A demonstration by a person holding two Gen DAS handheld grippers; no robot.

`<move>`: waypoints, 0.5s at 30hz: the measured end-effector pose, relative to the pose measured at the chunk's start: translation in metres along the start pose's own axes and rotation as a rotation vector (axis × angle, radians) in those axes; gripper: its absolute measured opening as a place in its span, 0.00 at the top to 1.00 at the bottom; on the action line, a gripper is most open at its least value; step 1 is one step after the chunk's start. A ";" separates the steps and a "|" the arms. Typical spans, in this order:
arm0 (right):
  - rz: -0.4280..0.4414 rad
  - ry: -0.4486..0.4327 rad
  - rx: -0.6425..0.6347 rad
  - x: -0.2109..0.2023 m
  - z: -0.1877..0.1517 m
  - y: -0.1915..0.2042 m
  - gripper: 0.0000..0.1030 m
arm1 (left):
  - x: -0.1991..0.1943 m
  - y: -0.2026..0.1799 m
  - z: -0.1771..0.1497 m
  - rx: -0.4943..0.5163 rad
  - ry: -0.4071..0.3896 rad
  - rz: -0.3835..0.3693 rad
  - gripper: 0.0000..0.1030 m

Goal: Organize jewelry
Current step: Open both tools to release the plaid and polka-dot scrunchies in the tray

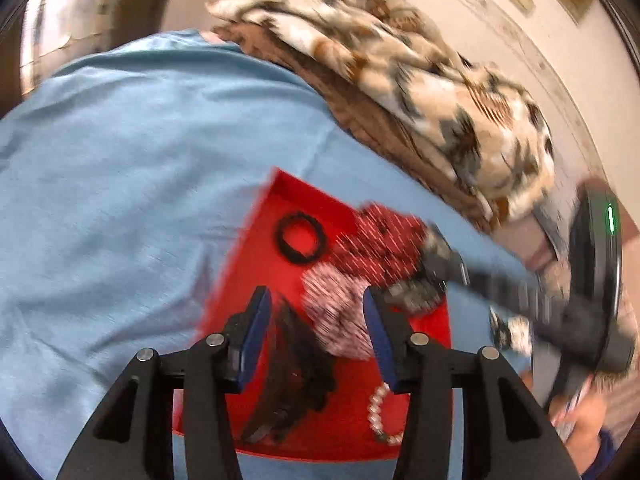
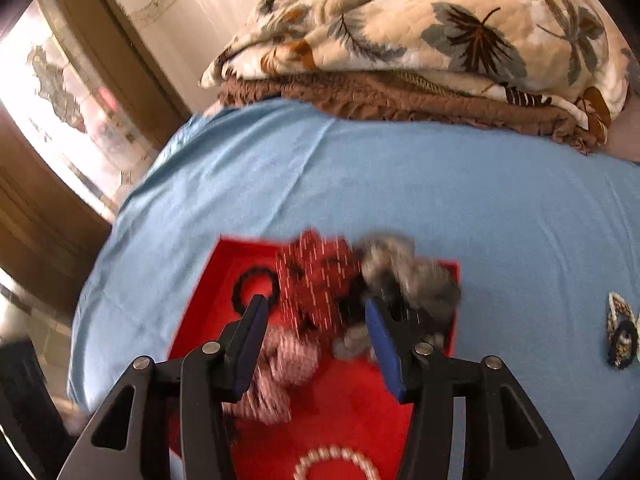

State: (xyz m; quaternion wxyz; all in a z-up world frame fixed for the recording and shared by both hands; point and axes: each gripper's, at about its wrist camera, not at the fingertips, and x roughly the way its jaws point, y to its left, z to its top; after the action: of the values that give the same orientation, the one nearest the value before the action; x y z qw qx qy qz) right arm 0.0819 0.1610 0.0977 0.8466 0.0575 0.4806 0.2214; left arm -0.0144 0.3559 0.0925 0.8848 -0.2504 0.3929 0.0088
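Hovered over a red tray (image 2: 352,408) on the blue bed sheet (image 2: 440,200), both views smeared by motion. Left tool (image 1: 318,332) spread wide, nothing between its blue pads (image 1: 256,336). Right tool (image 2: 316,344) likewise gaping, empty, above the tray's middle; seen from the left camera as a dark blurred arm (image 1: 520,292) reaching in from the right toward the tray's far corner.

Inside the tray: black hair tie ring (image 2: 256,286) at the far left, red patterned scrunchie (image 2: 316,280) beside it, grey scrunchie (image 2: 412,280) at the far right corner, pink-white scrunchie (image 2: 284,376) nearer, pearl bracelet (image 2: 336,464) at the near edge. Black hair claw (image 1: 288,376) lying in the tray below the left tool.

Off the tray, well apart on the sheet to the right: a small patterned scrunchie (image 2: 622,336). Folded leaf-print blanket (image 2: 440,28) stacked at the bed's far side.
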 end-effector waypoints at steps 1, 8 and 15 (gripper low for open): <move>0.004 0.011 -0.014 -0.001 -0.007 0.001 0.54 | -0.003 0.007 0.004 -0.025 -0.012 0.006 0.55; 0.000 0.105 -0.101 0.024 -0.038 0.021 0.68 | -0.003 0.023 0.011 -0.109 0.001 -0.016 0.54; -0.008 0.118 -0.146 0.053 -0.040 0.040 0.68 | -0.002 0.022 0.009 -0.091 0.006 0.019 0.51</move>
State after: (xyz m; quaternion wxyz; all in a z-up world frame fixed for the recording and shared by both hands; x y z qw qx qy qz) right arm 0.0593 0.2150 0.0472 0.8196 -0.0196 0.5124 0.2554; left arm -0.0143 0.3792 0.0889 0.8712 -0.2866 0.3971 0.0341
